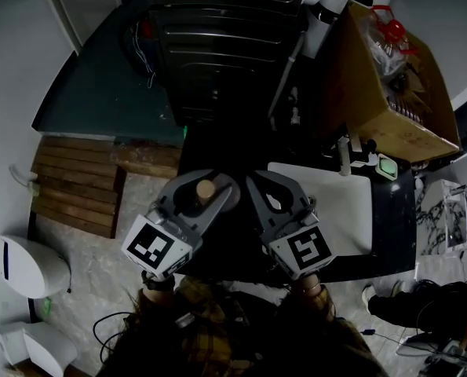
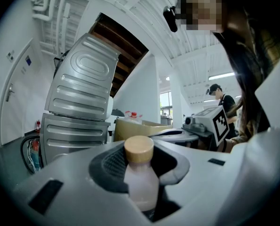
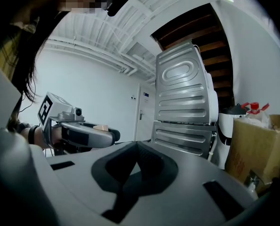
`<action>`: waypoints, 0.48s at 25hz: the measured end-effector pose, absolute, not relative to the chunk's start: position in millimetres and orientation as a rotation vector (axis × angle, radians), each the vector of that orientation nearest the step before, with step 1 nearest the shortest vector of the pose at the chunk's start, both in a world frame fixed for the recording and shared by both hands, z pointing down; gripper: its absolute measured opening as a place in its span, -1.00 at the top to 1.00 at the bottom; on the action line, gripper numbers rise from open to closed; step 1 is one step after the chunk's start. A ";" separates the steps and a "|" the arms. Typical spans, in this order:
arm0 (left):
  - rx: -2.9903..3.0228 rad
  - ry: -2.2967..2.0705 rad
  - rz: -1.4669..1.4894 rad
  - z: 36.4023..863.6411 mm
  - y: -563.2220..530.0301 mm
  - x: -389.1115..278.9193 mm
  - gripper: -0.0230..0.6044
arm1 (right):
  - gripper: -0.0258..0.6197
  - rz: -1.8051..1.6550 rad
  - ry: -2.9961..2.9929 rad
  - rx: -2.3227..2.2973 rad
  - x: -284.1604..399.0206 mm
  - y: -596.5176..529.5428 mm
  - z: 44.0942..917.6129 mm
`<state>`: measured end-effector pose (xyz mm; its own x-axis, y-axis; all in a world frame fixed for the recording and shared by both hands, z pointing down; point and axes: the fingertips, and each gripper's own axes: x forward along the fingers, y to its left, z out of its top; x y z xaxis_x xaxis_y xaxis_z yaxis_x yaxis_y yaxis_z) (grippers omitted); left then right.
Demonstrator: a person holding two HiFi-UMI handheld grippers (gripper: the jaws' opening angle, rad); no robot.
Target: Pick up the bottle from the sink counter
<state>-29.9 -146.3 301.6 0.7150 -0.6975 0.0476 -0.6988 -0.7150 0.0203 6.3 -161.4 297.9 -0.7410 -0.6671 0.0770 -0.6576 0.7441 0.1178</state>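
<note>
Left gripper (image 1: pixel 207 185), bottle (image 2: pixel 140 185) clamped (tan cap (image 2: pixel 139 149))

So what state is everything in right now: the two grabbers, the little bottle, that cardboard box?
left gripper, shut on the bottle, pads pressing its body.
right gripper, shut, nothing between its jaws.
bottle, upright, tan cap on, held in the left gripper.
cardboard box, top open, things inside.
</note>
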 end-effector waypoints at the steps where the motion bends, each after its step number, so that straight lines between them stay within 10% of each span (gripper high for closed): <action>1: 2.874 -1.170 0.058 302.5 -147.6 -29.7 0.53 | 0.87 -0.123 -2.825 1.079 6.8 -162.5 299.0; 12: 2.896 -1.151 0.062 312.4 -155.3 -30.2 0.53 | 0.87 -0.098 -2.801 1.102 11.1 -166.5 308.3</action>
